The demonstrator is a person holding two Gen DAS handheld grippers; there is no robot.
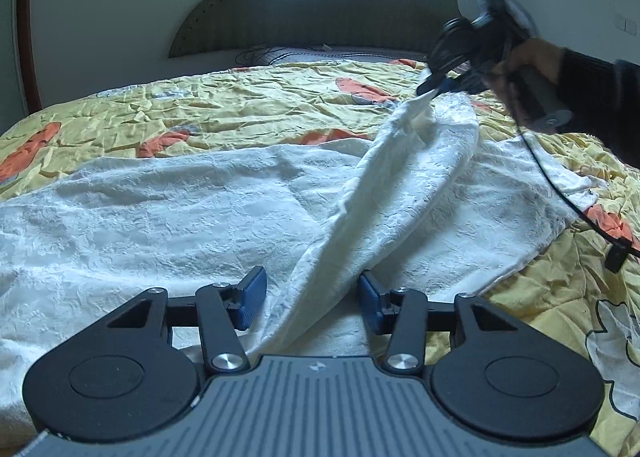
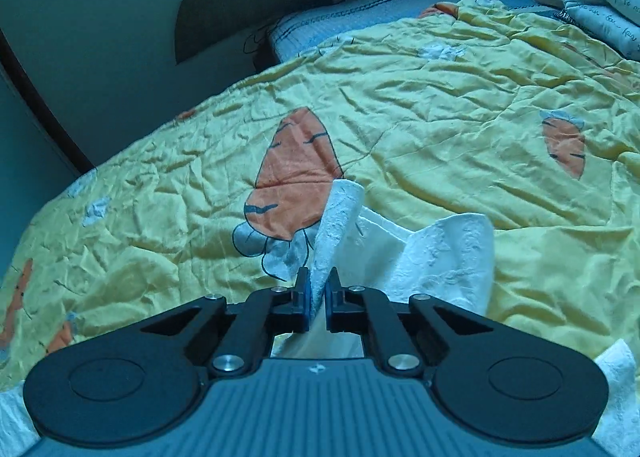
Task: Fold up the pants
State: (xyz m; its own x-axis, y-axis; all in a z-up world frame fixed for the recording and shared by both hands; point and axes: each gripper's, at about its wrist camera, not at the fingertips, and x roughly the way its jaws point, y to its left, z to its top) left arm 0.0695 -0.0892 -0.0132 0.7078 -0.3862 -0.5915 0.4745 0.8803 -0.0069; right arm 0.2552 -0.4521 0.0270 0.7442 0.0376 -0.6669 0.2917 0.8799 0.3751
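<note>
- Right now the white, textured, soft cotton pants (image 1: 168,213) lie spread across the yellow quilted bedspread with orange carrot prints (image 1: 192,105), with one edge drawn up off the bed into a long ridge running from my left gripper to my right one.
- My right gripper (image 2: 316,297) is clamped on a bunched edge of the cloth; in its own view the blue pads (image 2: 306,303) pinch a rolled white corner that stands up above them.
- My left gripper (image 1: 312,297) has its jaws half apart, straddling the near end of that raised ridge. The pads sit either side of the fabric and do not look to be pressing it, so I count nothing as held there yet.
- I judge the pants light and thoroughly limp: they sag between supports, hold no shape, and will drag whatever lies flat along with them.
- The embossed weave looks grippy rather than slick, so a pinch should hold, though a single thin layer could creep out under tension.
- Best hold, I think, is a doubled hem or seam, taken deep in the pads, and the two grips kept level so the fold lands square.
- Nothing fragile here; the dangling black cable (image 1: 560,185) by the right hand (image 1: 532,61) could snag the cloth.
</note>
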